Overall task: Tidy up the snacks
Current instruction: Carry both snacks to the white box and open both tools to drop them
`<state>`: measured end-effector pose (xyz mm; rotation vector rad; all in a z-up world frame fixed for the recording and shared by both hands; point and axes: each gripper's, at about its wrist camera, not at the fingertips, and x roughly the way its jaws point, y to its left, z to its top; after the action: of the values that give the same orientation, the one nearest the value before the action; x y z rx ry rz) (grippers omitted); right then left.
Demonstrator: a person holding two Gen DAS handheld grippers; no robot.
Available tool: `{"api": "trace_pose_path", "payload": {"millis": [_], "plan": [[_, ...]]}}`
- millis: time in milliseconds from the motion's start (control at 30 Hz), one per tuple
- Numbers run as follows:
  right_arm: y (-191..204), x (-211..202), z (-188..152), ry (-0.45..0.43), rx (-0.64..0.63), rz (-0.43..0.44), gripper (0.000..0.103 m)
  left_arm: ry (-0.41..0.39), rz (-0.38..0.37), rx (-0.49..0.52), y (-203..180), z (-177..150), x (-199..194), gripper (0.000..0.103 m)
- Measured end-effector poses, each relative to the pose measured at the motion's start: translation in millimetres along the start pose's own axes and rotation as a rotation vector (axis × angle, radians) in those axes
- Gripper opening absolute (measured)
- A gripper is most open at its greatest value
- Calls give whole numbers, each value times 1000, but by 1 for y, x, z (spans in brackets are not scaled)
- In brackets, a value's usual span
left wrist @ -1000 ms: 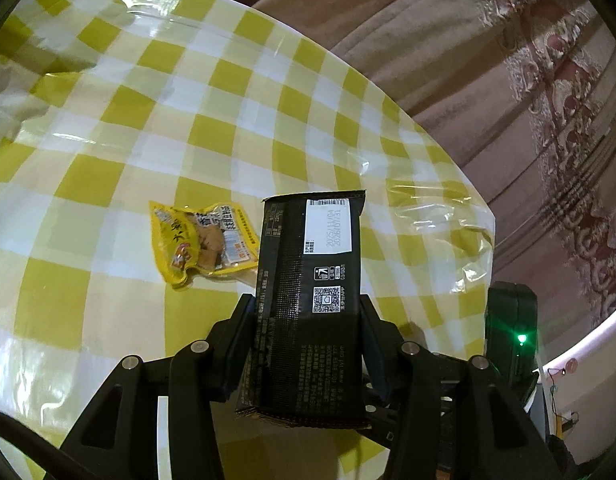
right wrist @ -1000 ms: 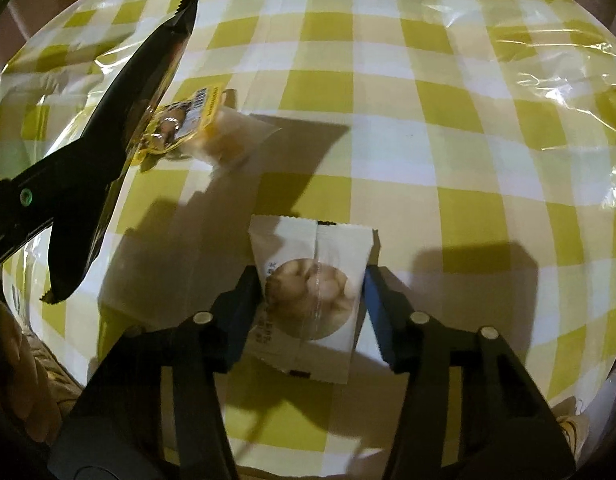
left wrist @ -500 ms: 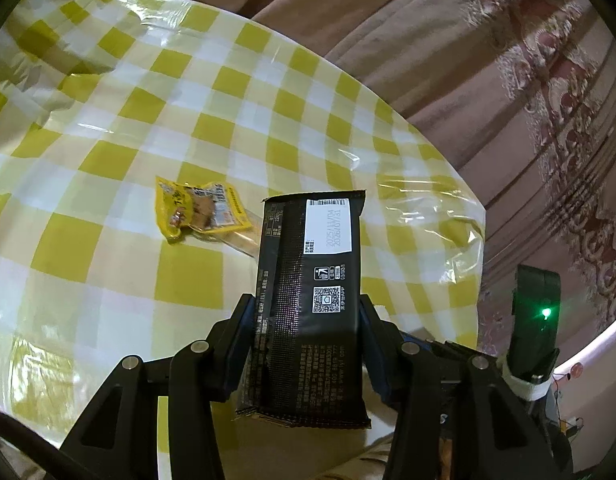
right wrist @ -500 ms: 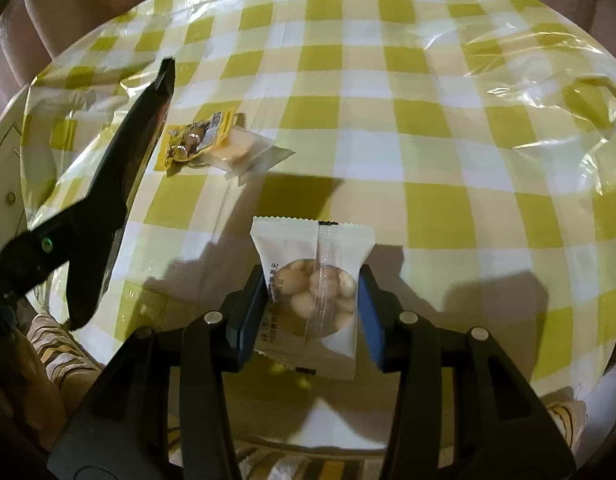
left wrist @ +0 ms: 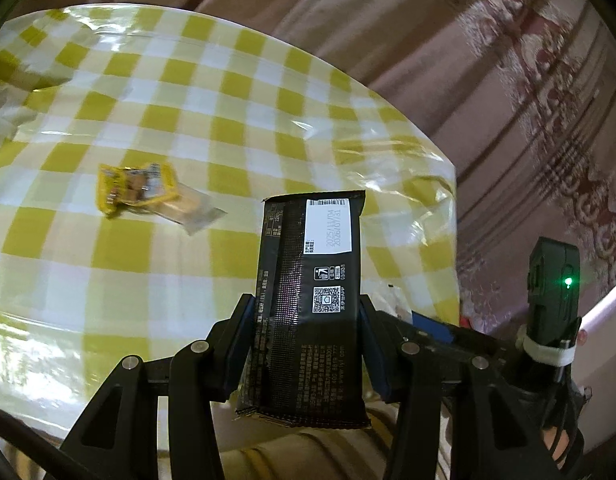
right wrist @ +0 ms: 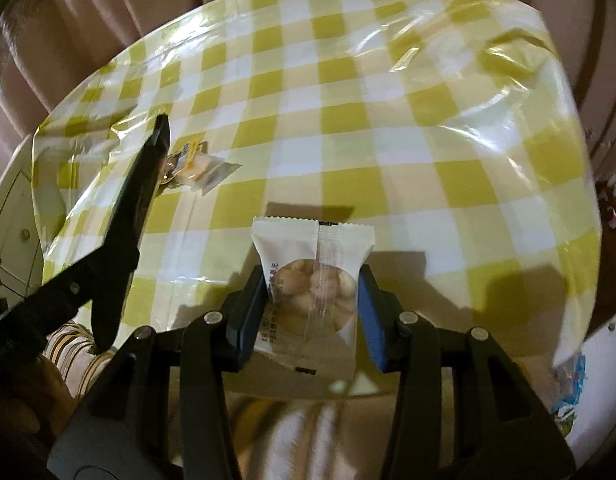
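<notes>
My left gripper (left wrist: 306,312) is shut on a long black snack packet (left wrist: 312,288) and holds it up over the table's near edge. My right gripper (right wrist: 312,292) is shut on a white nut packet (right wrist: 314,276) with a round clear window, also lifted above the near edge. A yellow snack packet (left wrist: 134,188) lies on the yellow checked tablecloth (left wrist: 180,120) with a clear wrapped snack (left wrist: 192,214) beside it. In the right wrist view the black packet (right wrist: 136,208) shows edge-on at the left, half hiding the yellow packet (right wrist: 186,156).
The tablecloth (right wrist: 388,120) is covered by wrinkled clear plastic. Pink curtains (left wrist: 488,60) hang behind the table. A striped cushion (right wrist: 72,344) lies below the table's near edge. The other gripper's black handle with a green light (left wrist: 552,292) is at the right.
Both grippers have lifted and pulled back from the table with their packets. The table looks smaller and farther, and the yellow packet has moved away to the left.
</notes>
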<state>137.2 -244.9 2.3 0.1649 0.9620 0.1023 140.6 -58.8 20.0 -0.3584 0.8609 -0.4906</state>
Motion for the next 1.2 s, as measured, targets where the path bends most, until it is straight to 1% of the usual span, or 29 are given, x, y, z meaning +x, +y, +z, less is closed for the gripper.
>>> {"api": "trace_pose_path", "payload": {"millis": [167,367,533,733,1000,1200], "plan": [[-30,-20,-9,-13,49,-2,48,27,-42,38,-29,-7,9,50],[-72,-44,-21,-31,110,-25,48,70,-100,89,-67,-18,23,50],[-111,-64,-33,-42,159,-71,48,116,-158,148,-106,-27,38,50],[-167,-87,-54,-47,235,-146,48,178,-212,234,-152,-42,57,50],[-243,-115,-87,-45,366,-254,48,275,-264,352,-205,-66,80,50],[-281,-126,-107,-27,434,-311,49,338,-289,427,-237,-86,93,50]]}}
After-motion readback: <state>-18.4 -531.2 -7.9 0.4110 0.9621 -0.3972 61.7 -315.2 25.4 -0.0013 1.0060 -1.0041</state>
